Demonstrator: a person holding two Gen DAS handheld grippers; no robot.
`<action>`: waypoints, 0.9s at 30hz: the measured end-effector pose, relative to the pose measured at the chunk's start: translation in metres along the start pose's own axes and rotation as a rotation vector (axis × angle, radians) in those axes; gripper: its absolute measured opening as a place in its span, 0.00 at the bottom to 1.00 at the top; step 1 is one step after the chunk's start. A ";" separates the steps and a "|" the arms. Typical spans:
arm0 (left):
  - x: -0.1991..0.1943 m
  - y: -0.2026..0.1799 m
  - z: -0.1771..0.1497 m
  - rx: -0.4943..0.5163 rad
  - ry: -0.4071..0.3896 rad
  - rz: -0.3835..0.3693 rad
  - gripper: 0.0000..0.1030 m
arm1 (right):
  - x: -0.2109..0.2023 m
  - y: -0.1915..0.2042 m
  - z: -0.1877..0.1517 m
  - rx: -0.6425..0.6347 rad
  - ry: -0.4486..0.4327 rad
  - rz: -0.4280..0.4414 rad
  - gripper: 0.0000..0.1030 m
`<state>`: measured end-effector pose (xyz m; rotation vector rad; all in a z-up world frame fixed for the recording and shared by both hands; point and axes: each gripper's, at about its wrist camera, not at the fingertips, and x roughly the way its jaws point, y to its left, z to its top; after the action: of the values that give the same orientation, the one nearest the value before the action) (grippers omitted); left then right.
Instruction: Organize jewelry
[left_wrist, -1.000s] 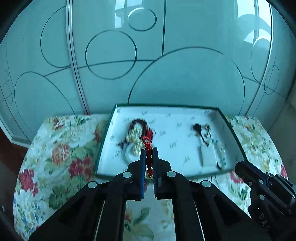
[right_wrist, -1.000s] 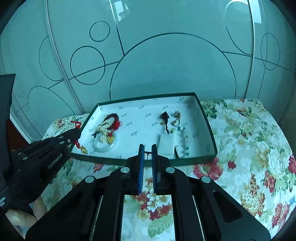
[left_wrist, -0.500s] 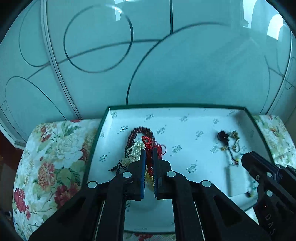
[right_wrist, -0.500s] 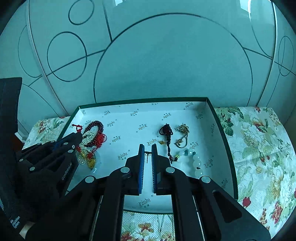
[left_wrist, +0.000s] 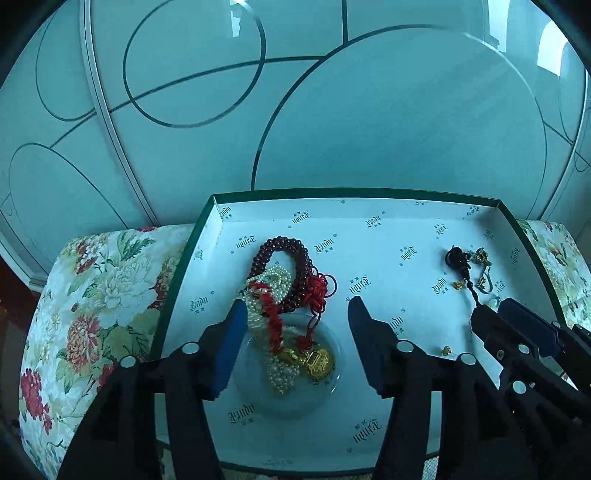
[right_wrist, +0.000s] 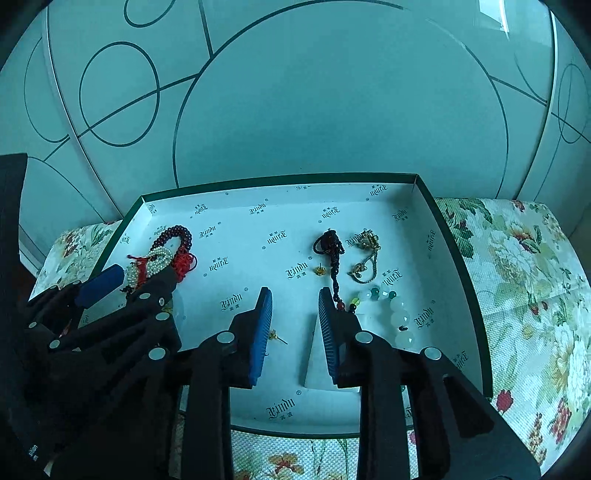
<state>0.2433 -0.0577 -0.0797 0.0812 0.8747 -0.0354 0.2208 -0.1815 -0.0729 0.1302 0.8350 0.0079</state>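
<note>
Red cord charm lies loose between the left gripper's opening jaws.

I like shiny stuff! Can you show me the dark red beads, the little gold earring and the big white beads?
dark red beads (left_wrist: 280, 246): left wrist view, top of the loop.
gold earring (right_wrist: 275, 335): right wrist view, its gold head, on the box floor.
white beads (right_wrist: 399, 311): right wrist view, a middle bead of the strand.

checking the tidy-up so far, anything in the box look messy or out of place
Yes: at the box's left end, dark red beads, pearls and red cord lie tangled in one heap.
</note>
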 end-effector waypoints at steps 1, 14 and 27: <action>-0.003 0.000 0.000 -0.001 0.003 0.002 0.61 | -0.003 0.000 0.000 0.000 -0.003 0.000 0.27; -0.069 0.016 -0.012 -0.068 -0.041 -0.023 0.72 | -0.075 0.001 -0.013 0.020 -0.075 -0.001 0.41; -0.127 0.023 -0.041 -0.093 -0.058 -0.025 0.75 | -0.138 0.008 -0.034 0.022 -0.121 0.010 0.42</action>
<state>0.1320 -0.0315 -0.0071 -0.0180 0.8179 -0.0207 0.1031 -0.1778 0.0073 0.1543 0.7138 0.0003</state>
